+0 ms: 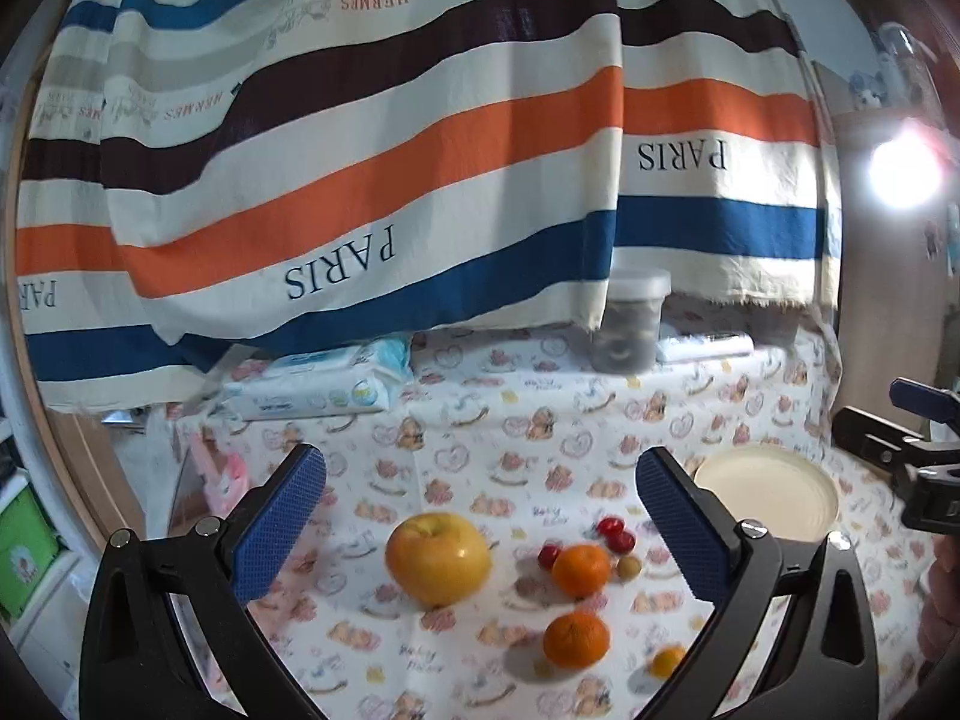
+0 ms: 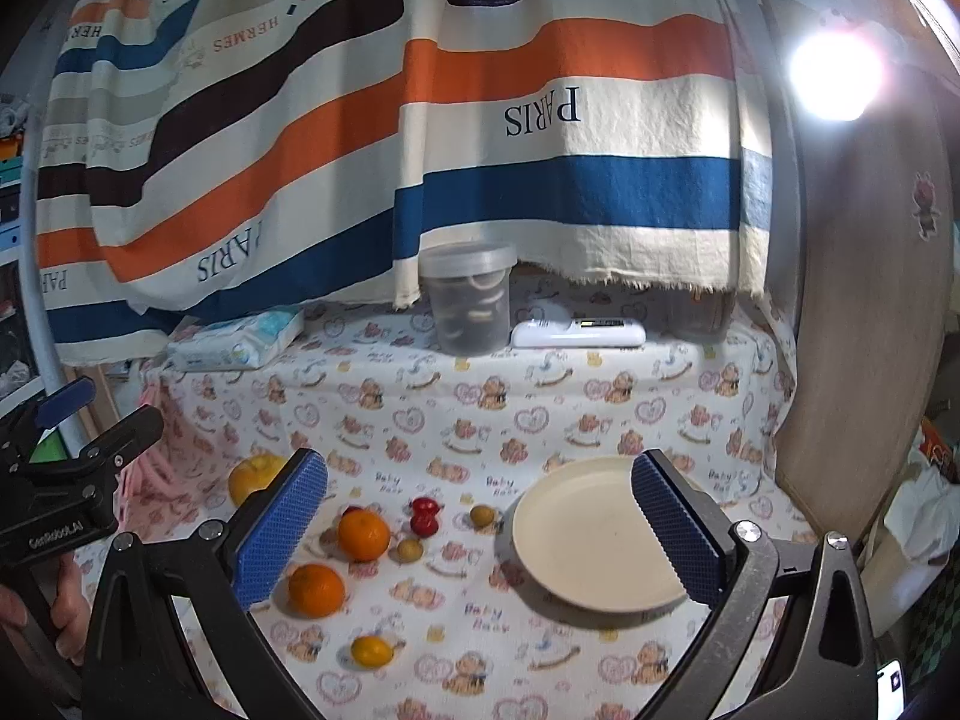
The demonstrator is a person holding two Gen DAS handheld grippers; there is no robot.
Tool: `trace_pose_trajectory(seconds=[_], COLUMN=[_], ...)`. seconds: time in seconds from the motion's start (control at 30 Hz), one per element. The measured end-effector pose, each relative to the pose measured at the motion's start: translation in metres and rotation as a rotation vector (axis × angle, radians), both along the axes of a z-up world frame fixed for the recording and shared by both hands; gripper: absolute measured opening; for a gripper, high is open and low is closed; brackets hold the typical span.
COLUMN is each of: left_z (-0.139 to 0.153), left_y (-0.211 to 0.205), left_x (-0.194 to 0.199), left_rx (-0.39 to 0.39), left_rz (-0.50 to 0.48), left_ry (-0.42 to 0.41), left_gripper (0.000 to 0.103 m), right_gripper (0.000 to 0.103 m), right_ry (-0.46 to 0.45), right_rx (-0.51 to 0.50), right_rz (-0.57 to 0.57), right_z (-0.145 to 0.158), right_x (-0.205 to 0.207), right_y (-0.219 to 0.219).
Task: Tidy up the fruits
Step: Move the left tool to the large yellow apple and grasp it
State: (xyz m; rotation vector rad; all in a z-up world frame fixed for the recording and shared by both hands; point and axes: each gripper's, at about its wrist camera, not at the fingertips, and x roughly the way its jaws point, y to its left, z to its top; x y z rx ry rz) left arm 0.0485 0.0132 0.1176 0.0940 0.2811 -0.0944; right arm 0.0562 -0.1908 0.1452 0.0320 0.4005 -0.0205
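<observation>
A yellow apple [image 1: 438,558] lies on the patterned tablecloth, with two oranges [image 1: 580,570] [image 1: 576,639], small red fruits [image 1: 618,533], a small tan fruit [image 1: 628,568] and a small yellow citrus [image 1: 667,660] to its right. An empty cream plate [image 1: 774,495] sits further right. My left gripper [image 1: 480,516] is open and empty above the apple. In the right wrist view the plate [image 2: 594,540] lies between the fingers of my open, empty right gripper [image 2: 480,516]; the oranges [image 2: 363,534] [image 2: 316,590], red fruits [image 2: 424,516] and apple [image 2: 255,476] lie to its left.
A striped cloth [image 1: 390,150] hangs behind the table. A lidded plastic jar [image 2: 468,300], a wet-wipes pack [image 2: 240,342] and a white device [image 2: 576,333] stand along the back. A wooden panel [image 2: 864,330] rises at the right. A bright lamp [image 2: 834,72] glares.
</observation>
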Motion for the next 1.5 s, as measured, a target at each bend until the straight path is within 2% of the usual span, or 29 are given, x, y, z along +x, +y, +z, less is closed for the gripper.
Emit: trace_pose_trajectory(seconds=[0.2, 0.33, 0.43, 0.6, 0.77, 0.93, 1.1, 1.2, 1.5], left_z=[-0.007, -0.018, -0.031, -0.065, -0.088, -0.105, -0.124, -0.129, -0.144], left_y=[0.004, 0.013, 0.015, 0.024, 0.04, 0.049, 0.051, 0.049, 0.047], left_x=[0.055, 0.089, 0.107, 0.135, 0.152, 0.165, 0.177, 0.178, 0.189], left_rx=[-0.009, -0.056, -0.021, 0.03, -0.072, -0.092, -0.147, -0.165, -0.154], left_rz=[0.041, 0.029, 0.067, 0.137, 0.109, 0.142, 0.11, 0.082, 0.122], left_ry=[0.103, 0.208, 0.233, 0.363, 0.495, 0.56, 0.659, 0.682, 0.701], left_gripper=[0.103, 0.103, 0.103, 0.103, 0.103, 0.103, 0.103, 0.103, 0.097], right_gripper=[0.102, 0.102, 0.102, 0.102, 0.102, 0.102, 0.102, 0.102, 0.102], right_ry=[0.021, 0.057, 0.074, 0.107, 0.156, 0.207, 0.26, 0.296, 0.319], right_rx=[0.002, -0.001, 0.016, -0.026, 0.003, -0.008, -0.041, -0.046, -0.036], right_rz=[-0.005, -0.017, -0.008, 0.006, 0.028, 0.04, 0.052, 0.066, 0.061], right_z=[0.009, -0.004, -0.022, -0.05, -0.066, -0.083, -0.101, -0.11, -0.117], right_x=[0.053, 0.091, 0.108, 0.117, 0.125, 0.135, 0.143, 0.147, 0.15], right_y=[0.008, 0.013, 0.012, 0.013, 0.012, 0.018, 0.027, 0.029, 0.027])
